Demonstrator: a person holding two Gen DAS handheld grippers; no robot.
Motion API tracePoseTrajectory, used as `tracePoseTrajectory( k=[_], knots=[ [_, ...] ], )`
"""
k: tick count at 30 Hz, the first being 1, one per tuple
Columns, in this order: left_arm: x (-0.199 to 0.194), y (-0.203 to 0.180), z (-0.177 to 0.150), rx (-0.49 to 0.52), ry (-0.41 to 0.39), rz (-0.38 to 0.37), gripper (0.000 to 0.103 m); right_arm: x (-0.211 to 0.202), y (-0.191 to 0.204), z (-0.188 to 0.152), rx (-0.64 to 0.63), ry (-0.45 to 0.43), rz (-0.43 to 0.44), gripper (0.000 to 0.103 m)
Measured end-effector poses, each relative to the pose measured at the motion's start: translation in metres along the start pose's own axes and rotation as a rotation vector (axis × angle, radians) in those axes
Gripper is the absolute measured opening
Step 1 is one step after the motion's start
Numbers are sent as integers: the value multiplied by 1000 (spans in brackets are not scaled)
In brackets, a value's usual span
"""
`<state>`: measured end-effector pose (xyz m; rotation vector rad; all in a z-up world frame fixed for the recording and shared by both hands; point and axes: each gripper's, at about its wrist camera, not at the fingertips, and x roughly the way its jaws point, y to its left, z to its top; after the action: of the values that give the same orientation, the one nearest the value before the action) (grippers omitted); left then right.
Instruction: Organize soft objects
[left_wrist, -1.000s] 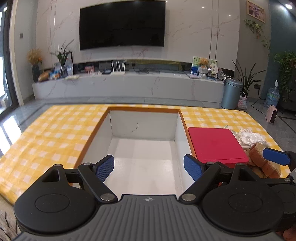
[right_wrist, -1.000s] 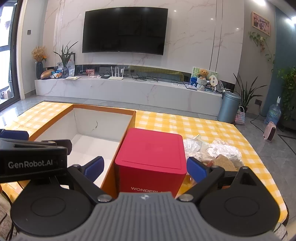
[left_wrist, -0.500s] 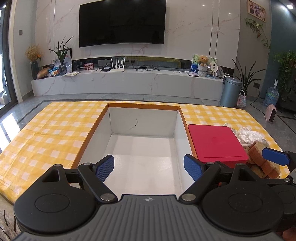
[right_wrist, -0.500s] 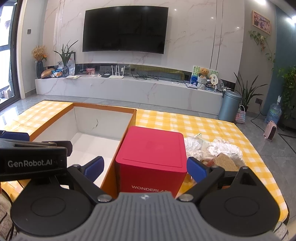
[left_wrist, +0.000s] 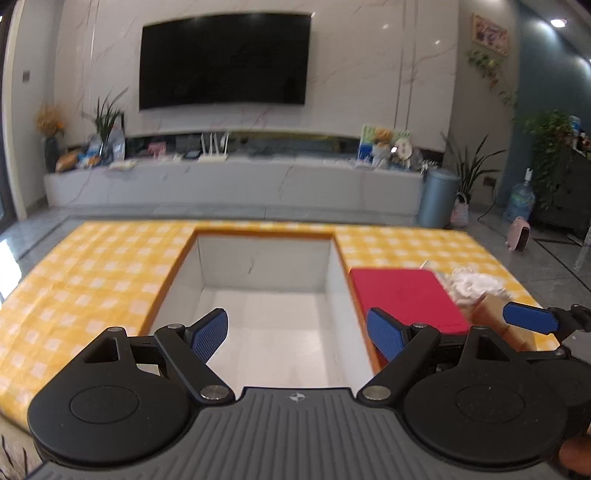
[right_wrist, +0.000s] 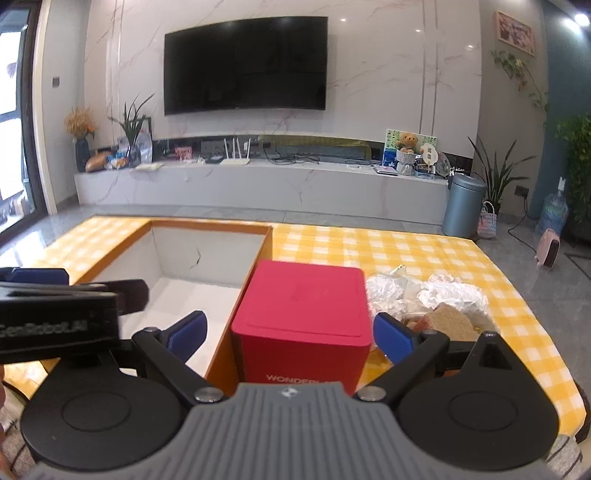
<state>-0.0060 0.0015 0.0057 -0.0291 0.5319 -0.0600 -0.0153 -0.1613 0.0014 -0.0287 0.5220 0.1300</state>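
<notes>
"WONDERLA…" is printed in white on the front of the red box, and "GenRobot.AI" is read, blurred, on the left gripper body. The right gripper is held with fingers spread, the red box seen between them. Bread slices and crumpled foil wrappers are piled just right of the box. The left gripper is likewise spread above a white-lined recess in the yellow checked tablecloth. A wall-mounted television is seen beyond.
</notes>
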Motion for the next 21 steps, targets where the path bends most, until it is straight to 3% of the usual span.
tracePoseTrajectory(
  k=[4,8,15,21],
  knots=[
    [-4,-9,6,47,-29,-18,100,-7,-22,3,16,-16,-42,98],
    [0,-15,14,69,6,-73,100,-9,-61,9,87,-11,-87,98],
    [11,-24,26,69,78,-162,100,-19,-133,8,217,-40,-313,98],
    [28,-50,42,104,127,-231,100,-9,-169,-3,262,13,-331,98]
  ],
)
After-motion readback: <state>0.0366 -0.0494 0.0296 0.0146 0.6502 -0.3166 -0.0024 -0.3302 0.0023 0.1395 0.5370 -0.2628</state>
